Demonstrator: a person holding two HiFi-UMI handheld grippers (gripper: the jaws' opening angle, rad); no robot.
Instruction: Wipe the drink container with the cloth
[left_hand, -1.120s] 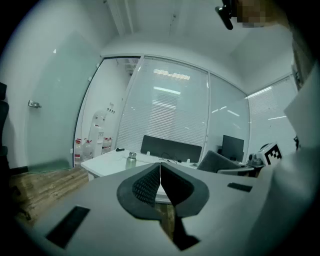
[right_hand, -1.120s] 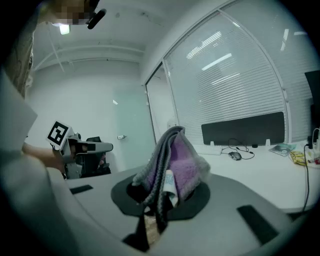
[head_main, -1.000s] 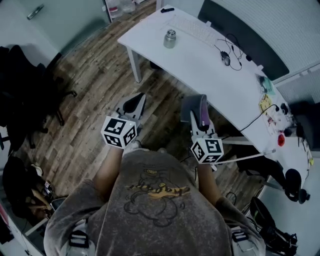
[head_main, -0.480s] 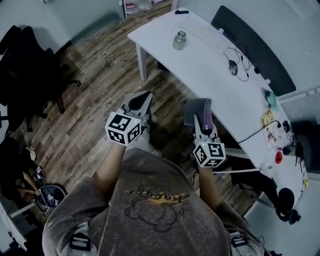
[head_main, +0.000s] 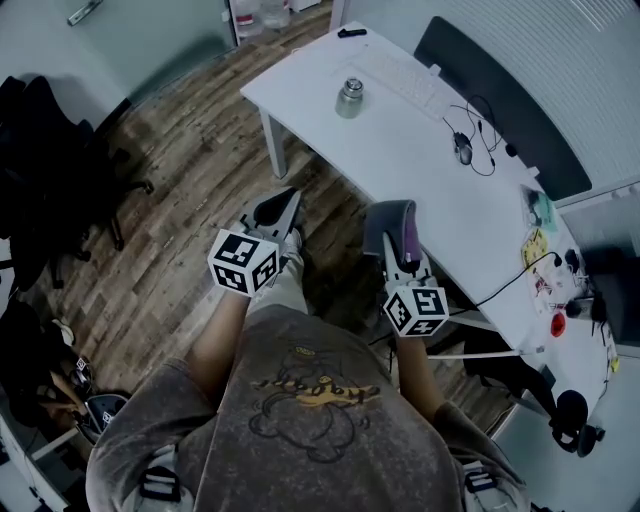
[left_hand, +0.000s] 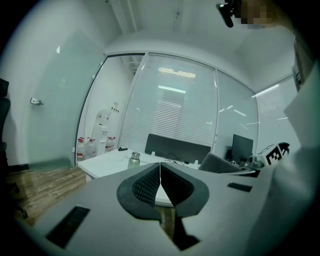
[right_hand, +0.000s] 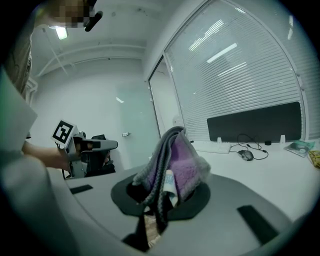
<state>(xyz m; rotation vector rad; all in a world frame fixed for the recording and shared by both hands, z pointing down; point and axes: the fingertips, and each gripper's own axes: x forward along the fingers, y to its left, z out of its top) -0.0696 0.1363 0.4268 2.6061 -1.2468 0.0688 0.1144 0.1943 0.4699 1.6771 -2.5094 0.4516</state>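
A small steel drink container (head_main: 350, 98) with a round lid stands on the far left part of the white desk (head_main: 420, 150); it also shows far off in the left gripper view (left_hand: 134, 160). My right gripper (head_main: 397, 222) is shut on a folded grey and purple cloth (right_hand: 172, 162), held over the floor in front of the desk. The cloth (head_main: 400, 225) bulges out above its jaws. My left gripper (head_main: 275, 212) is shut with nothing in it, its pads pressed together (left_hand: 160, 182), also short of the desk.
A keyboard (head_main: 400, 75), a mouse with cable (head_main: 463, 150) and a dark screen (head_main: 500, 100) sit on the desk, small items at its right end. Black chairs (head_main: 50, 180) stand left on the wooden floor. Water bottles (left_hand: 90, 147) stand by the glass wall.
Both grippers have shifted slightly forward toward the desk, and the view has swung a little. Both stay shut, the cloth still in the right one.
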